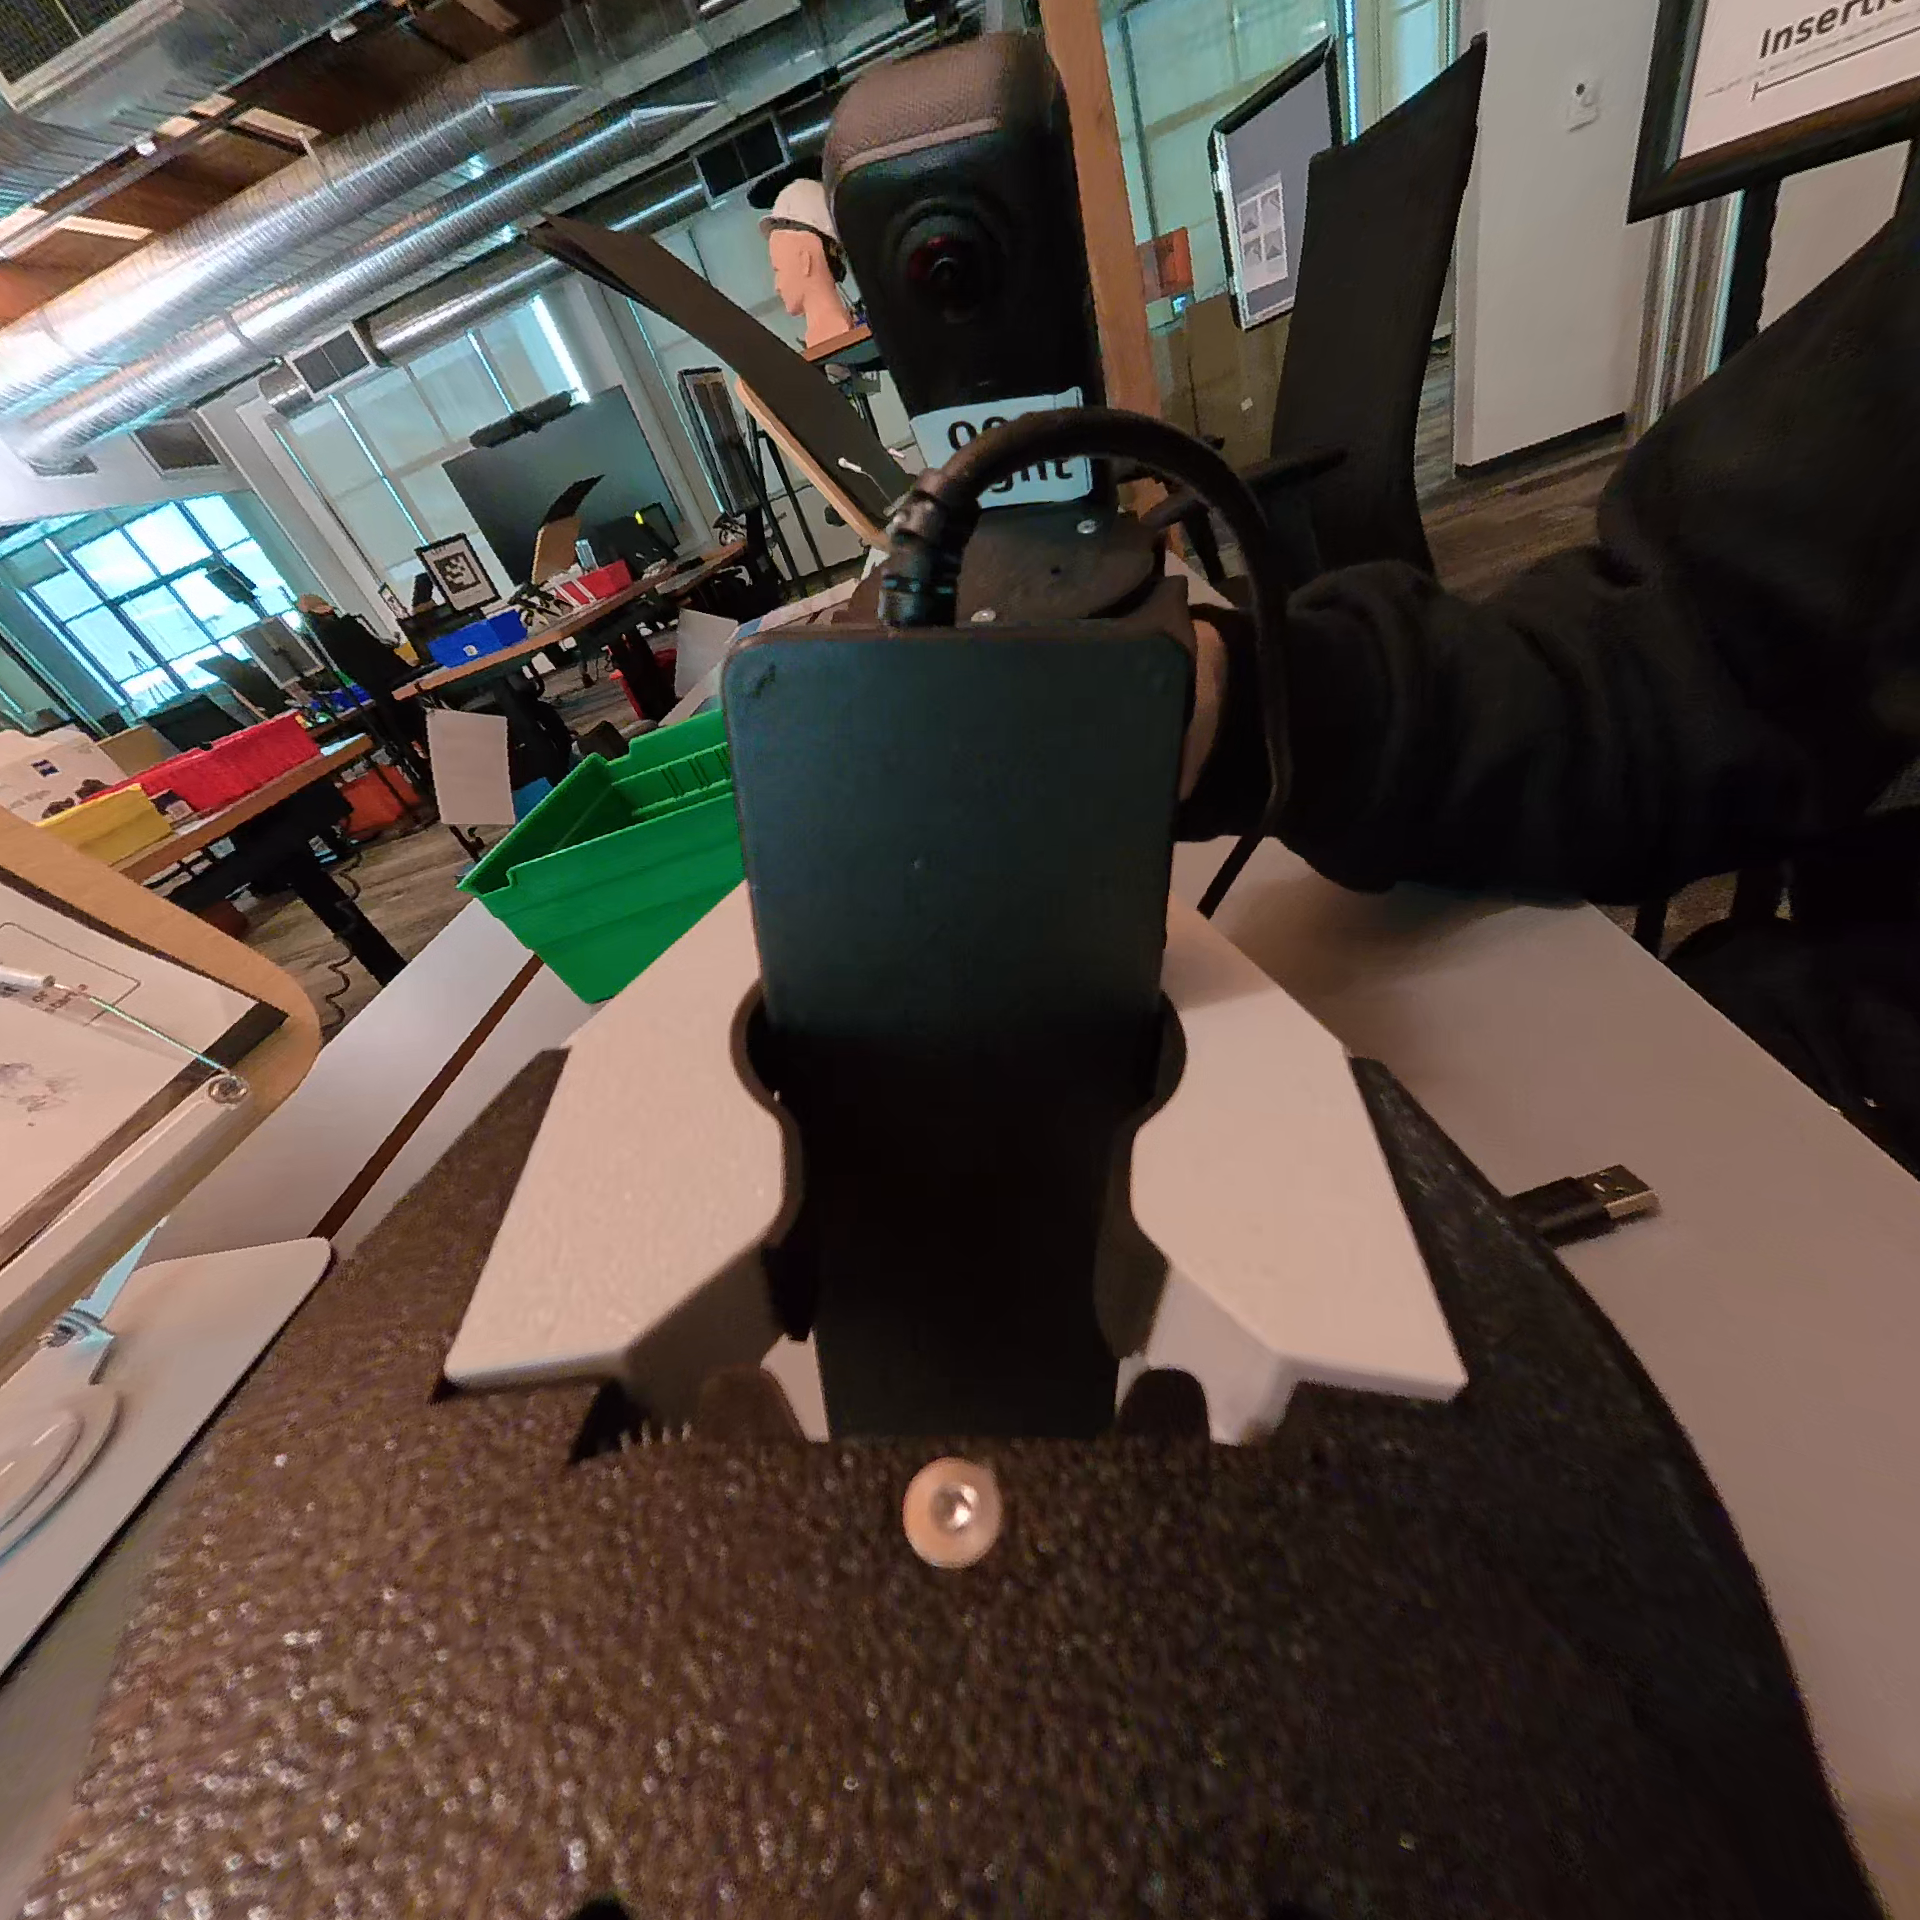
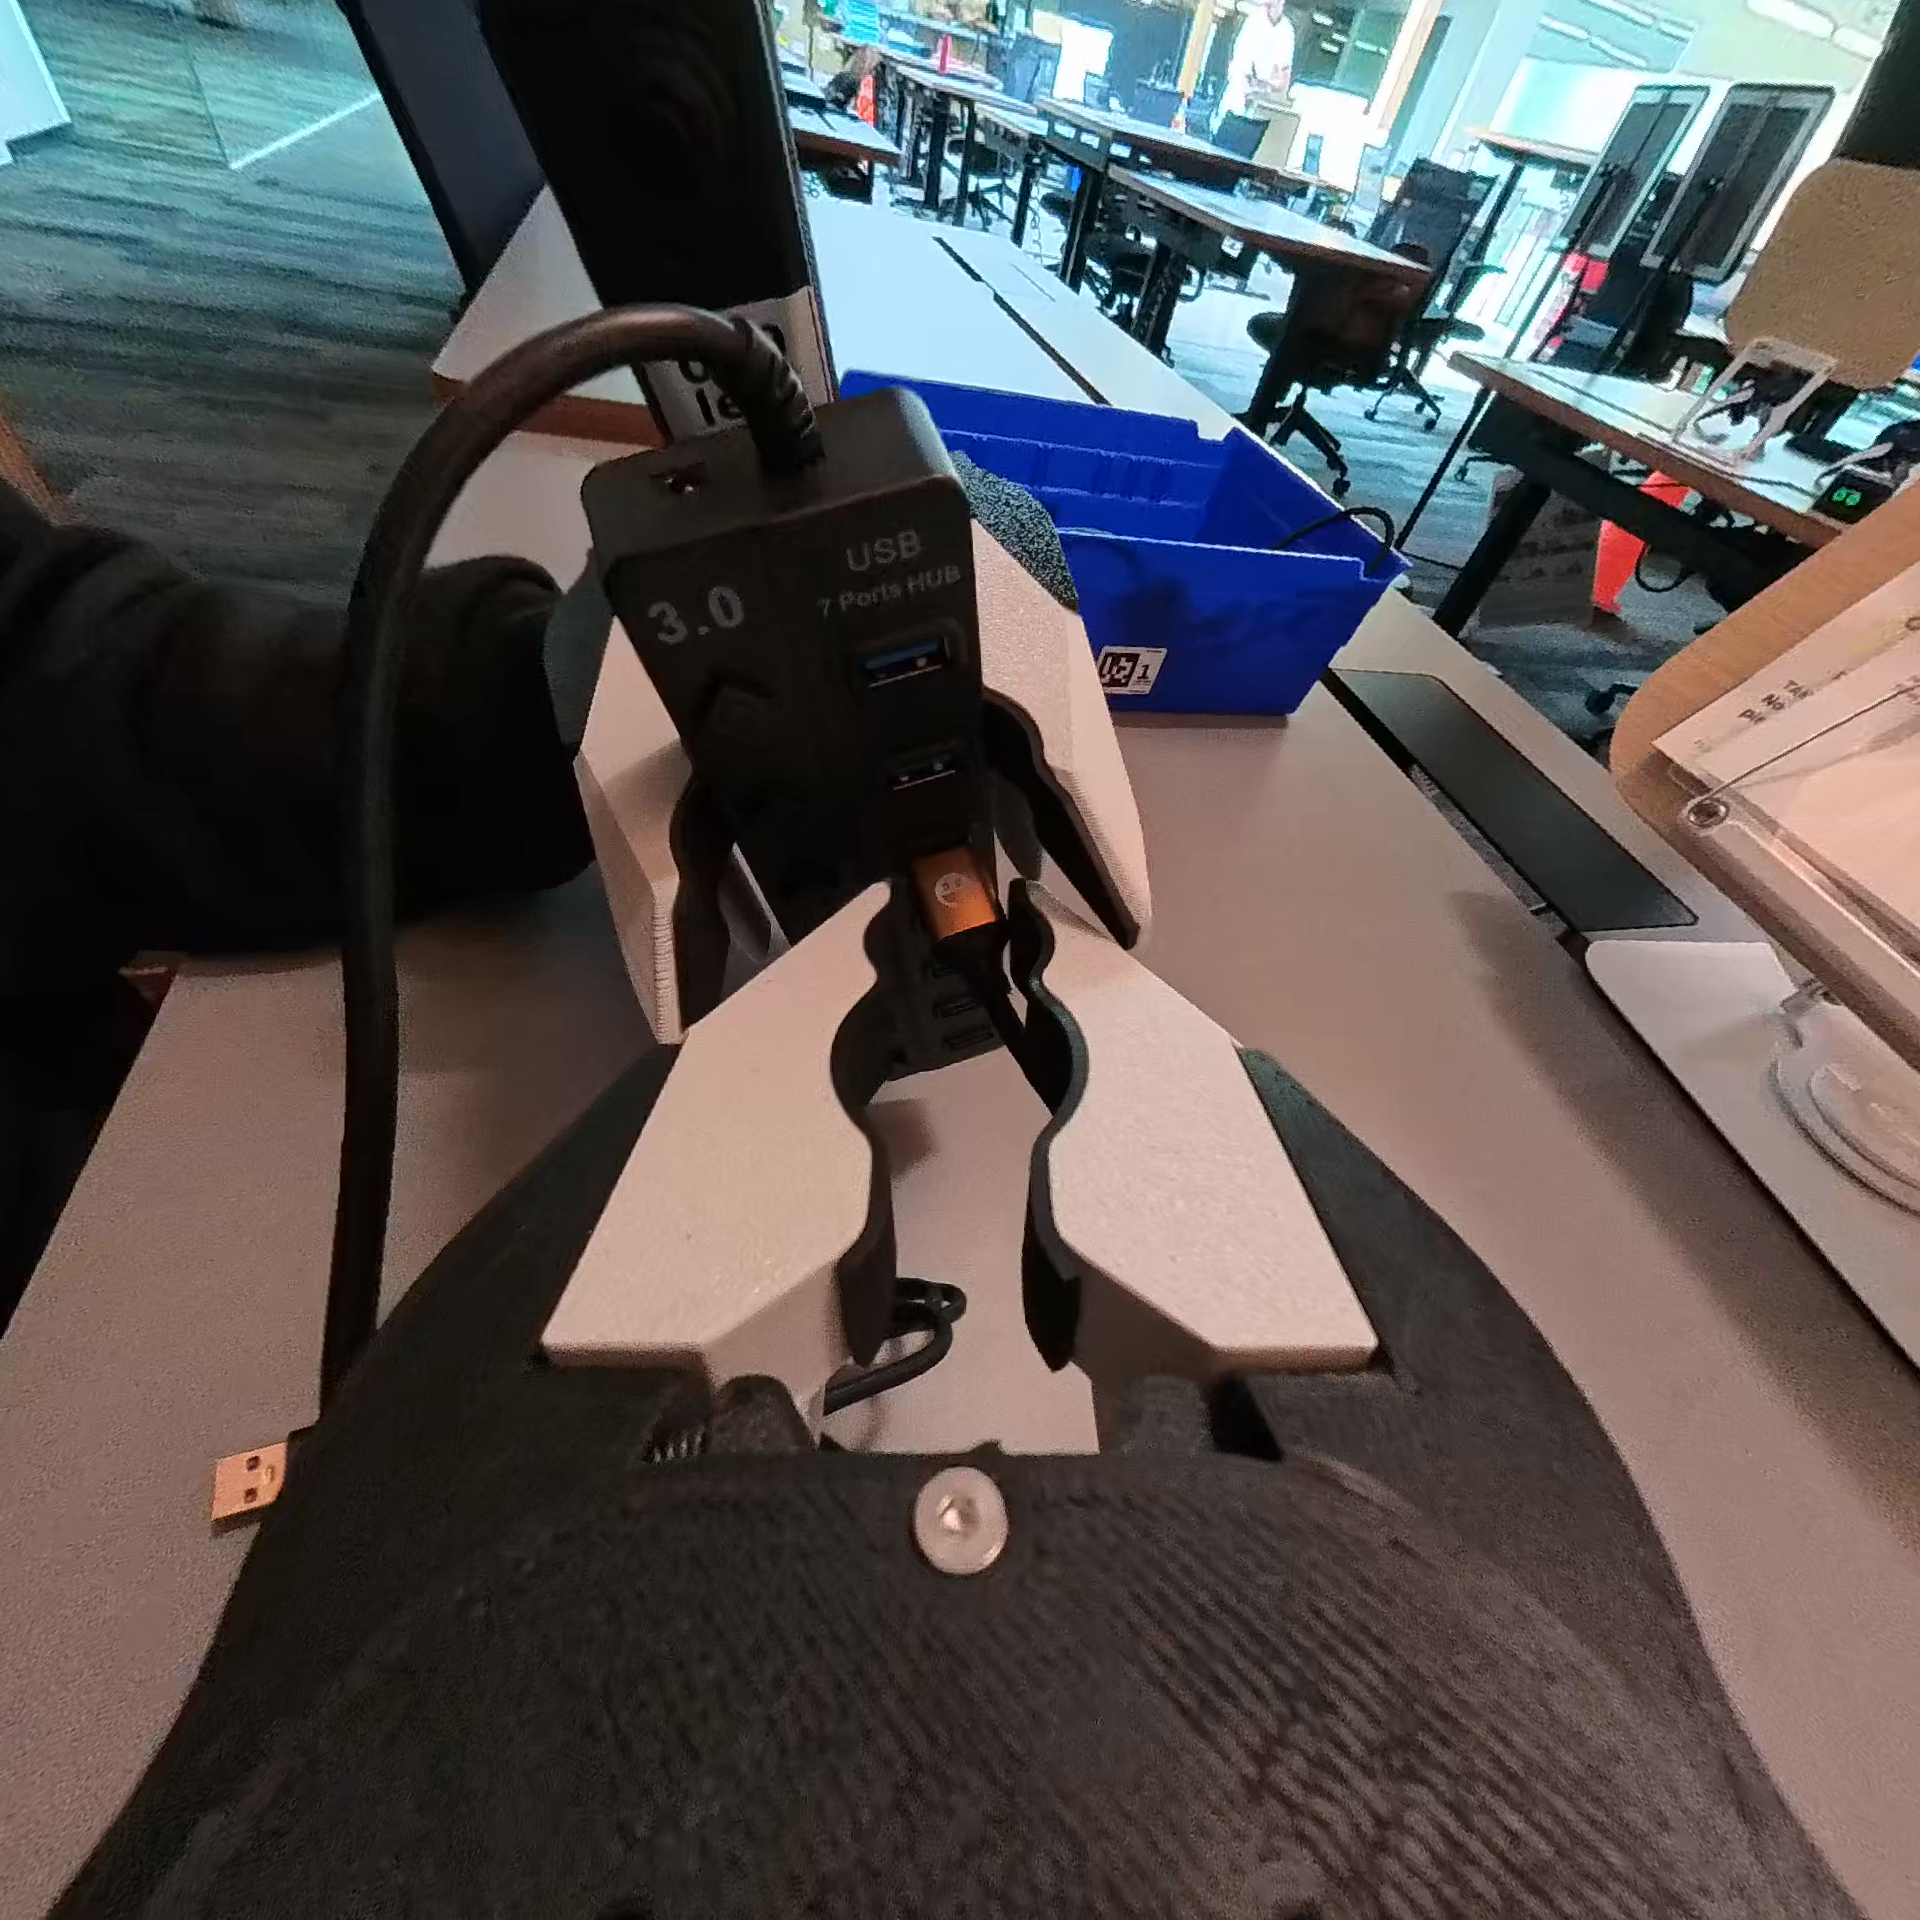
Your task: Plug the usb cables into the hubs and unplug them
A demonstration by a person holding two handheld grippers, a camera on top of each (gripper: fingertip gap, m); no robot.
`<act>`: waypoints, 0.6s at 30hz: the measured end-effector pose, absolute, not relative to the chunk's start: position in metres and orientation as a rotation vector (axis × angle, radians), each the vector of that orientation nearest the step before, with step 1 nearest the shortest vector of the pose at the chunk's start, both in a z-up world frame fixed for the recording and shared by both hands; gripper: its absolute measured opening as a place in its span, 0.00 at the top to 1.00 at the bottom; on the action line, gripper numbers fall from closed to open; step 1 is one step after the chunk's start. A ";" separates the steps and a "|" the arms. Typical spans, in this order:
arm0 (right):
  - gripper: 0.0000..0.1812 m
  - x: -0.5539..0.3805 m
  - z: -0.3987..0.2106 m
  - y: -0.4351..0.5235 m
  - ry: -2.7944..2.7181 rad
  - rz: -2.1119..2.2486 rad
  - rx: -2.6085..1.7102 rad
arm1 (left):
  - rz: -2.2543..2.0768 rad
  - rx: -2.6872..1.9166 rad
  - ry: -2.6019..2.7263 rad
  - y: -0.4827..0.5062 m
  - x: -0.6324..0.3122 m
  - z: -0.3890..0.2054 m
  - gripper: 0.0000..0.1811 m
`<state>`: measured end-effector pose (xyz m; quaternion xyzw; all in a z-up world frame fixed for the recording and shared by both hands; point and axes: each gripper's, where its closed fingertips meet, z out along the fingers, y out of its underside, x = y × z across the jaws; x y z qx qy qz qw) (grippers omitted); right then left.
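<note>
- My left fingers (image 1: 961, 1039) are clamped on the black usb hub (image 1: 956, 883), holding it upright above the grey bench (image 1: 1558, 1039); in left wrist view I only see its plain back.
- Right wrist view shows the hub's port side (image 2: 821, 665), w/ the left fingers gripping it at both edges.
- My right fingers (image 2: 956, 997) are closed on the orange usb plug (image 2: 954, 899), pinching it near the tips. Plug sits at the third port down the hub's column; can't tell how far in it is.
- Its thin black cable (image 2: 904, 1340) hangs down between my right fingers and loops at the base.
- Two ports above the plug are free.
- Hub's own thick black cable (image 2: 379, 831) arcs off the top and down to the bench; its silver usb end (image 2: 249, 1475) lies flat on the bench, also seen at right in left wrist view (image 1: 1600, 1195).
- Green bin (image 1: 613, 852) behind the hub in left view; blue bin (image 2: 1174, 551) behind it in right view, both on the bench.
</note>
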<state>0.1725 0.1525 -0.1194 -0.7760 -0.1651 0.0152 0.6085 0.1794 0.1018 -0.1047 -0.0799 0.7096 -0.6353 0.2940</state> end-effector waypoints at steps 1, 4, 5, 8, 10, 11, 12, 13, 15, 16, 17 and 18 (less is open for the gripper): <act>0.91 0.172 -0.119 0.152 -0.383 0.041 -1.791 | -1.698 -0.211 1.886 0.102 0.179 -0.104 0.66; 0.92 0.171 -0.118 0.151 -0.393 0.031 -1.807 | -1.692 -0.217 1.895 0.103 0.178 -0.104 0.66; 0.92 0.172 -0.118 0.150 -0.400 0.019 -1.817 | -1.693 -0.216 1.906 0.103 0.178 -0.104 0.66; 0.92 0.170 -0.119 0.144 -0.451 -0.004 -1.863 | -1.697 -0.208 1.940 0.100 0.175 -0.106 0.66; 0.92 0.170 -0.120 0.139 -0.467 -0.004 -1.888 | -1.668 -0.214 1.961 0.098 0.177 -0.109 0.66; 0.92 0.172 -0.122 0.138 -0.468 -0.009 -1.908 | -1.635 -0.220 1.981 0.097 0.179 -0.113 0.66; 0.92 0.173 -0.124 0.136 -0.476 -0.024 -1.935 | -1.588 -0.241 2.020 0.098 0.181 -0.120 0.66; 0.92 0.176 -0.127 0.134 -0.492 -0.066 -1.959 | -1.543 -0.257 2.051 0.099 0.184 -0.126 0.66; 0.92 0.177 -0.129 0.130 -0.534 -0.120 -1.987 | -1.552 -0.245 2.059 0.096 0.183 -0.127 0.66; 0.92 0.176 -0.127 0.129 -0.534 -0.120 -1.993 | -1.559 -0.242 2.059 0.095 0.182 -0.126 0.66; 0.92 0.177 -0.125 0.127 -0.536 -0.137 -1.997 | -1.558 -0.265 2.053 0.098 0.183 -0.125 0.66; 0.92 0.184 -0.122 0.125 -0.527 -0.200 -1.986 | -1.545 -0.319 2.044 0.108 0.187 -0.127 0.66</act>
